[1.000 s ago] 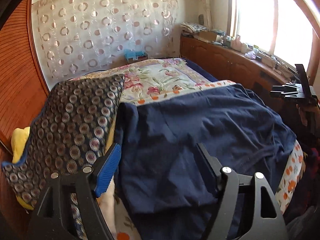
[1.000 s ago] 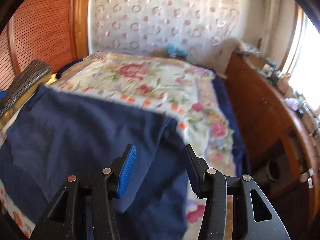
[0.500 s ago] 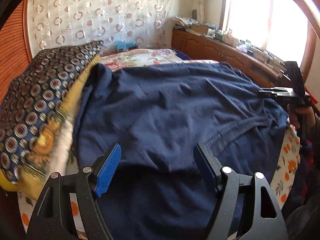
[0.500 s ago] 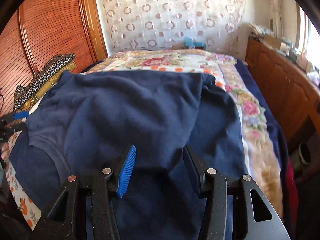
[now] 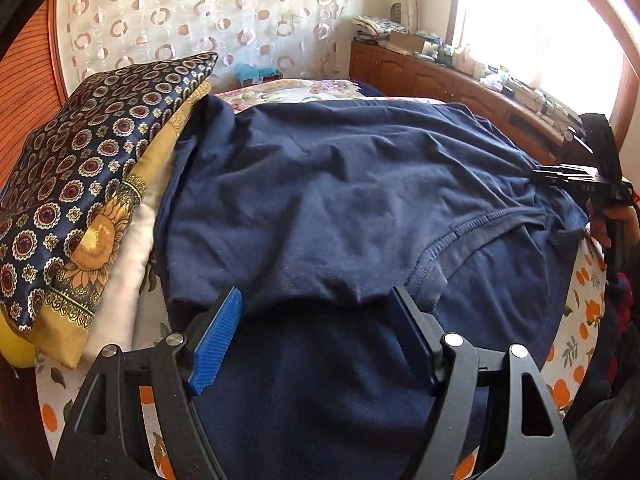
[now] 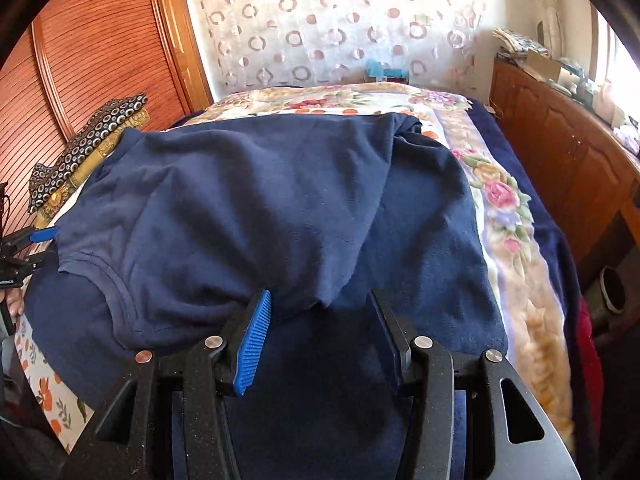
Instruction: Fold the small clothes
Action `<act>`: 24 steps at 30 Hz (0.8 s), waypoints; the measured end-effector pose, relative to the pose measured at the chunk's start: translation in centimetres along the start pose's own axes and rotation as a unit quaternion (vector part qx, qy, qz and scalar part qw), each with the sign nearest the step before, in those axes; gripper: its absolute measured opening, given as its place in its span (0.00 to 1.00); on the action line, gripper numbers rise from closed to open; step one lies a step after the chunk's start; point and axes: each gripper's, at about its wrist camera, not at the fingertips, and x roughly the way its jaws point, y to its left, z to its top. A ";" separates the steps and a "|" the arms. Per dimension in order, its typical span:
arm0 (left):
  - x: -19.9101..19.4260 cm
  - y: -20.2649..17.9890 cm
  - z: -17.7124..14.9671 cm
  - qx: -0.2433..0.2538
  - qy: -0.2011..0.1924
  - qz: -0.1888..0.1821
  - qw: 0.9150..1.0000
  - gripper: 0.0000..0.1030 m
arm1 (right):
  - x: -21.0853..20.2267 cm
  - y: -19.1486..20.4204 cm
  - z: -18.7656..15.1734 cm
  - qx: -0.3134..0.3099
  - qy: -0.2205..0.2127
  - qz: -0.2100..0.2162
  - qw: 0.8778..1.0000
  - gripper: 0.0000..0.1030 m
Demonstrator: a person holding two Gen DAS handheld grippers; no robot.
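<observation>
A navy blue T-shirt (image 5: 340, 200) lies spread on the bed, its upper layer folded back over the lower one, with the ribbed collar (image 5: 472, 232) showing at the right. It also fills the right wrist view (image 6: 260, 208). My left gripper (image 5: 316, 320) is open, low over the near edge of the folded layer, holding nothing. My right gripper (image 6: 320, 312) is open, just in front of the folded edge, holding nothing. Each gripper shows in the other's view: the right gripper (image 5: 576, 180) by the shirt's right edge, the left gripper (image 6: 28, 244) by its left edge.
The bed has a floral cover (image 6: 496, 196). A patterned navy and gold pillow (image 5: 88, 176) lies at the shirt's left. A wooden cabinet (image 5: 440, 76) runs under the window at the right. A slatted wooden wardrobe (image 6: 92, 52) stands at the left.
Both grippers have dropped lower and closer to the shirt. The shirt's top layer now lies folded back with the collar showing. Both grippers stayed open.
</observation>
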 end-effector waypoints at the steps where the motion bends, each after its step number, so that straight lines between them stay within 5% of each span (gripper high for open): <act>1: -0.1 0.0 0.1 -0.002 0.001 -0.002 1.000 0.73 | -0.2 -0.1 0.4 0.003 -0.002 0.004 1.000 0.49; 13: -1.5 -2.8 0.0 -0.038 -0.003 -0.028 0.999 0.54 | 2.1 1.1 0.8 0.015 0.022 -0.018 0.999 0.49; 18: -0.5 -4.7 0.1 -0.025 0.011 -0.023 0.999 0.54 | 2.6 1.4 0.9 0.010 0.024 -0.017 1.000 0.49; 24: 0.9 -3.2 0.6 -0.066 0.020 -0.006 0.998 0.54 | 2.8 2.0 1.0 -0.005 0.024 -0.021 0.999 0.40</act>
